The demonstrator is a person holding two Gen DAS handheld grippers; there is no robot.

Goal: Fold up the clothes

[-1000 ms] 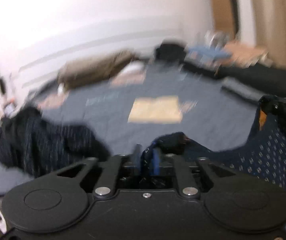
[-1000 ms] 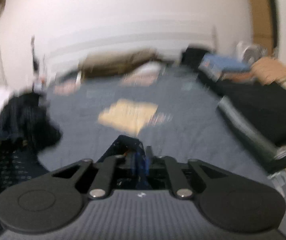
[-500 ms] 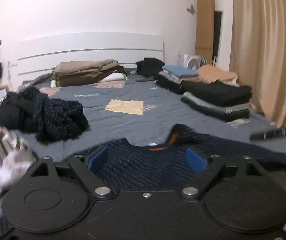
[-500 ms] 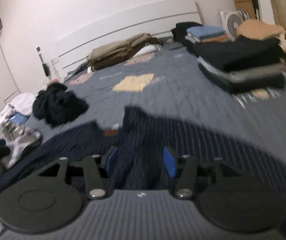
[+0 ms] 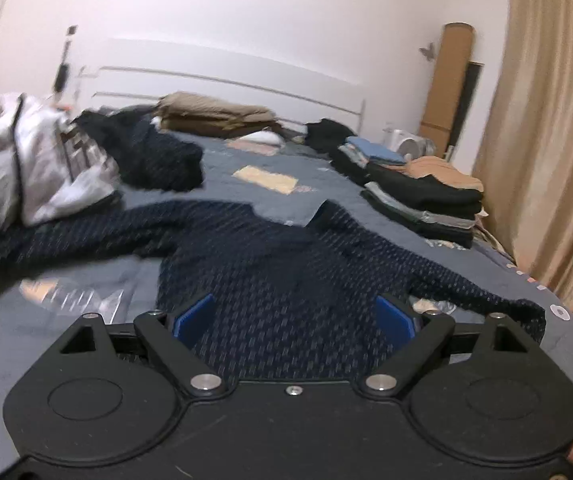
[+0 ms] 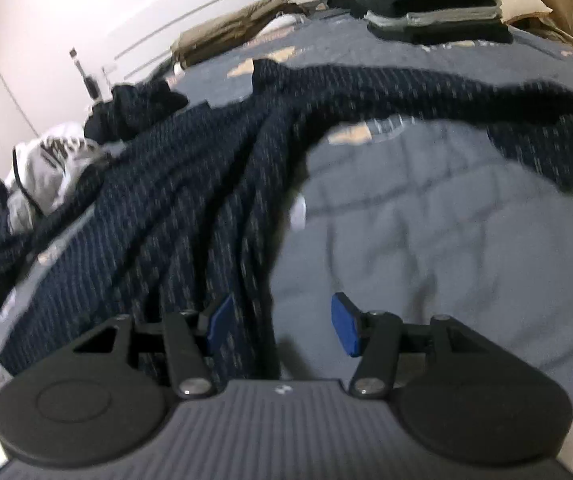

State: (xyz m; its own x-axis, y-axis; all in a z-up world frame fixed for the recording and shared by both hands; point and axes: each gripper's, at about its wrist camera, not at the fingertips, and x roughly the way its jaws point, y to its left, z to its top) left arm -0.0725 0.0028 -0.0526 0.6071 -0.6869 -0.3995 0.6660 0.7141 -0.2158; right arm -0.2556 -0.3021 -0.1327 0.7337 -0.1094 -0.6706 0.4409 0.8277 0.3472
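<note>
Lying sweater (image 5: 286, 264) between parted jaws

left gripper (image 5: 292, 318) spread, right gripper (image 6: 282, 324) (seemingly) likewise

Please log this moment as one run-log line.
step: spreading | left tongs: open | right tongs: open | sweater: flat on bed, unfolded

Dim, pinkish indoor light; both fisheye views motion-blurred, bowed and dark-cornered.
</note>
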